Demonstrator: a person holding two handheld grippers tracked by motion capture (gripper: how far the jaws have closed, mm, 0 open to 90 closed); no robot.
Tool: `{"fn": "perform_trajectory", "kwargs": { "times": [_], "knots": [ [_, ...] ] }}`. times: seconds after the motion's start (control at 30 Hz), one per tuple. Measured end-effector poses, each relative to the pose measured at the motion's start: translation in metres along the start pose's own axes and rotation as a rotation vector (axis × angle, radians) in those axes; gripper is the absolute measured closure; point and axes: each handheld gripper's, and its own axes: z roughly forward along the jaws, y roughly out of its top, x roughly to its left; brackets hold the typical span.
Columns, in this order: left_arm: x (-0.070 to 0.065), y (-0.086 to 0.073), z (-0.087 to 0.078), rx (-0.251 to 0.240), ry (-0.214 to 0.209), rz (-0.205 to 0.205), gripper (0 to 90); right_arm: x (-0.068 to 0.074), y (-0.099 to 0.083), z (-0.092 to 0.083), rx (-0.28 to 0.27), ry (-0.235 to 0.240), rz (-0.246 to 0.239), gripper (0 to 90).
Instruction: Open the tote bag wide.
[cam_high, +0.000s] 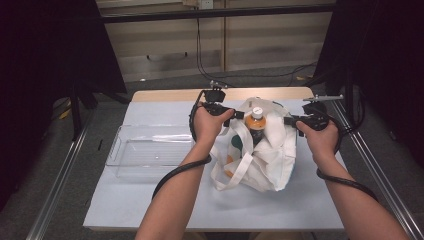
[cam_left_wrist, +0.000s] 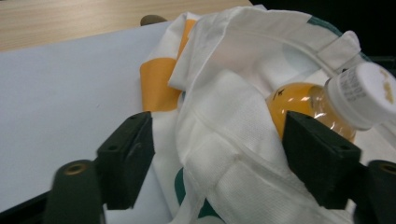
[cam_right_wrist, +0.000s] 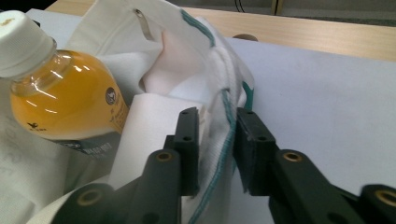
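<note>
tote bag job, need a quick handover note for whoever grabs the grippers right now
Left gripper: jaws wide open around the bag's near rim, not pinching it.
Right gripper: jaws nearly shut on the bag's green-stitched edge; I cannot tell if the pads press it yet.
Tote bag: on the white table cover, mouth spread between the grippers.
Bottle: orange drink, white cap, upright inside the bag.
Clear tray: left of the bag.
Done: bottle is in the bag.
Left: probably securing both rims.

white tote bag (cam_high: 260, 160): matt woven cloth, teal stitched edge. bottle (cam_right_wrist: 65, 98): glossy clear plastic, orange liquid, matt white cap. tray (cam_high: 150, 152): clear smooth plastic. table cover (cam_high: 150, 200): smooth matt white sheet over pale wood-grain table top (cam_left_wrist: 70, 18).
</note>
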Motion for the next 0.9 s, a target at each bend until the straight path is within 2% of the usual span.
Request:
{"fn": "perform_trajectory", "kwargs": {
  "times": [0.07,0.23,0.27,0.33,0.43,0.6,0.63,0.67,0.73,0.9],
  "knots": [
    [0.000,-0.001,0.000,0.005,0.006,0.003,33.2,-0.001,-0.001,0.000,0.001,0.001,0.005,76.2],
    [0.001,-0.005,0.000,0.038,0.023,0.034,52.0,-0.002,-0.003,0.002,-0.003,-0.002,0.022,79.1],
    [0.002,-0.006,0.000,0.045,0.038,0.040,54.2,-0.002,-0.003,0.002,-0.004,-0.003,0.024,79.4],
    [0.004,-0.009,0.001,0.061,0.050,0.043,59.8,-0.003,-0.004,0.002,-0.001,0.000,0.029,79.8],
    [0.008,-0.014,0.003,0.073,0.056,0.022,68.7,-0.004,-0.006,0.002,0.003,-0.002,0.032,80.4],
    [0.013,-0.020,0.007,0.096,0.070,0.025,75.2,-0.008,-0.012,0.004,0.001,0.005,0.047,81.1],
    [0.014,-0.022,0.008,0.083,0.071,0.004,76.4,-0.008,-0.013,0.004,0.003,0.004,0.053,81.2],
    [0.014,-0.022,0.008,0.086,0.071,0.003,77.7,-0.010,-0.014,0.005,0.004,0.007,0.055,81.4],
    [0.015,-0.024,0.008,0.093,0.071,0.011,78.8,-0.011,-0.016,0.005,0.009,0.008,0.062,81.7],
    [0.017,-0.027,0.009,0.106,0.084,-0.003,81.3,-0.014,-0.021,0.007,0.016,0.011,0.090,82.4]
  ]
}}
